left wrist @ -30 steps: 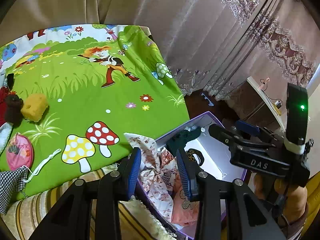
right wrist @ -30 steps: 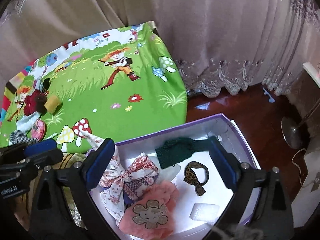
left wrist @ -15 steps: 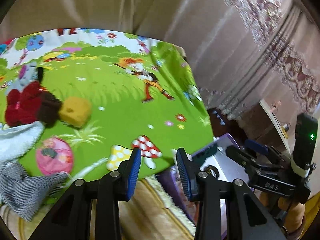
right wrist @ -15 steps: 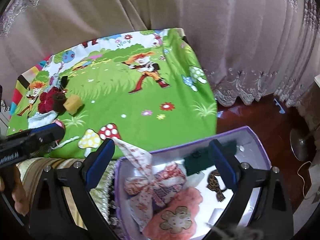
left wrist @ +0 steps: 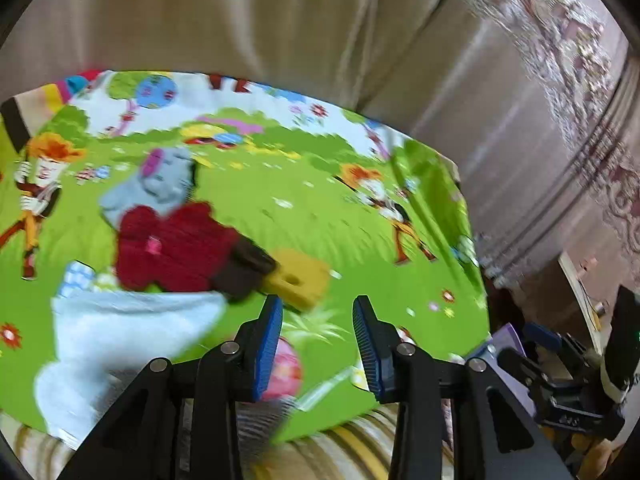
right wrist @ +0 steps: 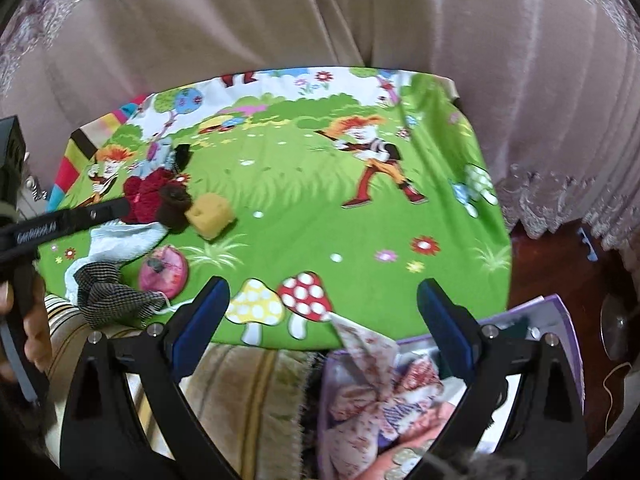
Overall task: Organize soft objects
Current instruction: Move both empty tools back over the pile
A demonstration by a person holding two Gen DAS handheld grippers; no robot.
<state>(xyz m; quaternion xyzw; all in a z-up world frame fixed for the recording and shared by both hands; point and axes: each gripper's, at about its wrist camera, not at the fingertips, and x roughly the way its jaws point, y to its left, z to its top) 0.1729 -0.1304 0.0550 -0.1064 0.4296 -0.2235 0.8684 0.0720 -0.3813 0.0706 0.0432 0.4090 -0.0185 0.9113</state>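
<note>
Several soft items left in one cluster on the far-left part of the green cartoon cloth: yellow sponge, dark brown knit piece touching it, red knit piece behind that, a white towel, a pink round pouch and a checked cloth.

The sponge is your nearest target. It lies just ahead of the left gripper and slightly left of its centreline, apart from the fingertips. Its long axis runs roughly across the gap between the fingers, tilted a little; the blur makes the exact angle hard to call. The pink pouch sits partly hidden under the left finger.

Left gripper: fingers apart, nothing between them. Right gripper: fingers spread wide, also empty, hanging over the near edge of the cloth with the purple box at its lower right. The floral fabric is already in the box and spills over its rim.

My read: the left hand is clearly nearer the cluster, the right is nearer the box. Take the sponge with the left, nudging left to centre it. Watch the brown piece; it touches the sponge and may drag along.
</note>
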